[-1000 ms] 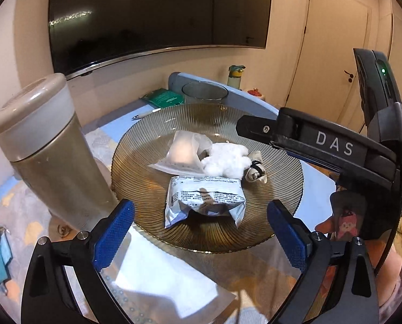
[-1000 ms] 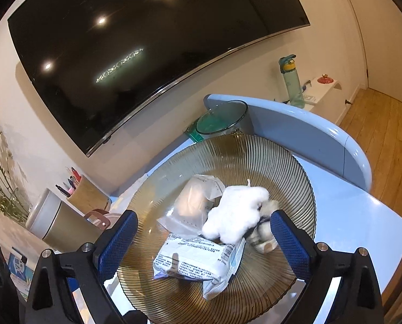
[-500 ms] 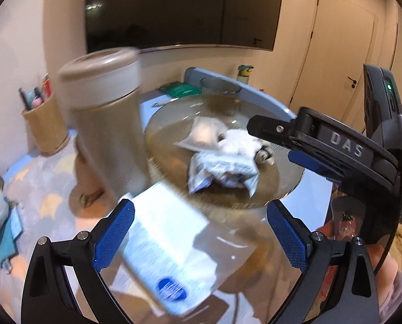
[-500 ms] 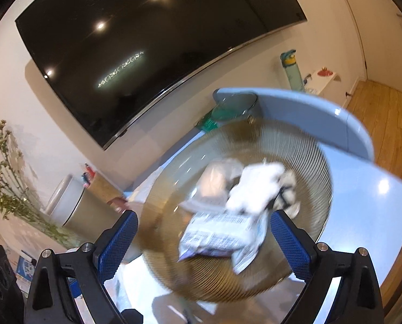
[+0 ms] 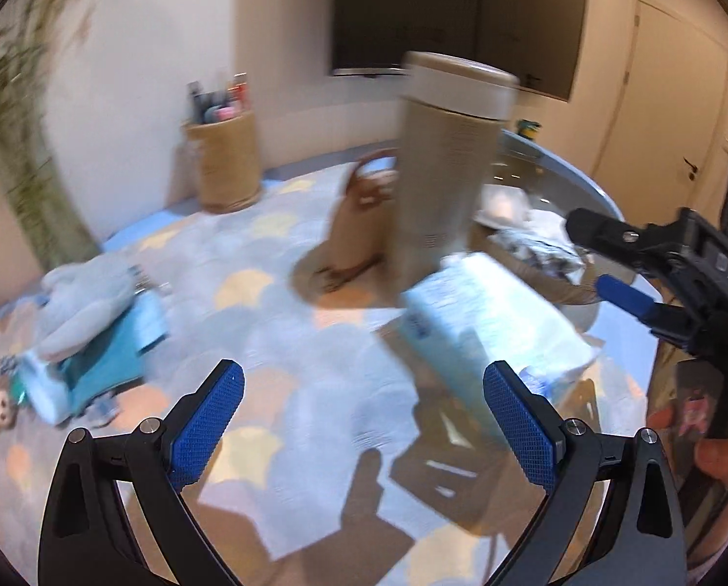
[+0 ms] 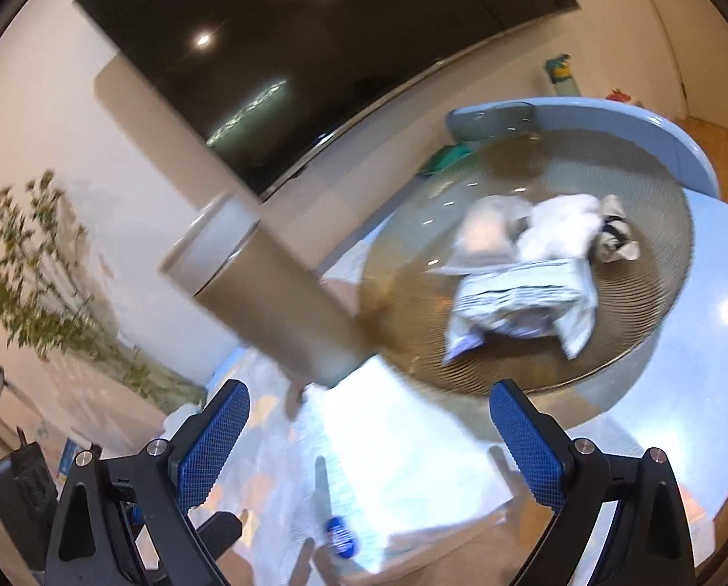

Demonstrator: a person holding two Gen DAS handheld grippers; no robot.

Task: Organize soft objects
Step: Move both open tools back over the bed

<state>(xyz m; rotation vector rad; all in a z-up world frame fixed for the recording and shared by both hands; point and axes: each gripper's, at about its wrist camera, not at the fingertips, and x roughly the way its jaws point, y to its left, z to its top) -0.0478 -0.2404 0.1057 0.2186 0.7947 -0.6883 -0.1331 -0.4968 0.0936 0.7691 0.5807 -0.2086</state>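
The left claw (image 5: 361,420) stands wide open with nothing between its blue pads, hanging above a patterned cloth (image 5: 266,312) that covers the surface. Just ahead of its right finger lies a pale blue soft pack (image 5: 491,322), tilted, with its far end near the foot of a tall beige tumbler (image 5: 449,166). The right claw (image 6: 369,439) is likewise spread wide and empty; in the left wrist view it shows at the right edge, near the plate's rim. Below and between its fingers the same pale pack (image 6: 403,478) shows as a bright, blurred shape. Beyond it, a ribbed glass plate (image 6: 652,185) carries the gathered soft things: a silver printed packet (image 6: 520,298) in front, a white fluffy toy (image 6: 559,229) behind it, a clear pouch (image 6: 486,229) to the toy's left and a small crumpled piece (image 6: 615,237) at its right. Far to the left, well apart from the plate, a grey plush (image 5: 85,303) lies on a teal packet (image 5: 105,366). A woven pen holder (image 5: 224,161) stands at the wall. Both views are smeared with motion blur.
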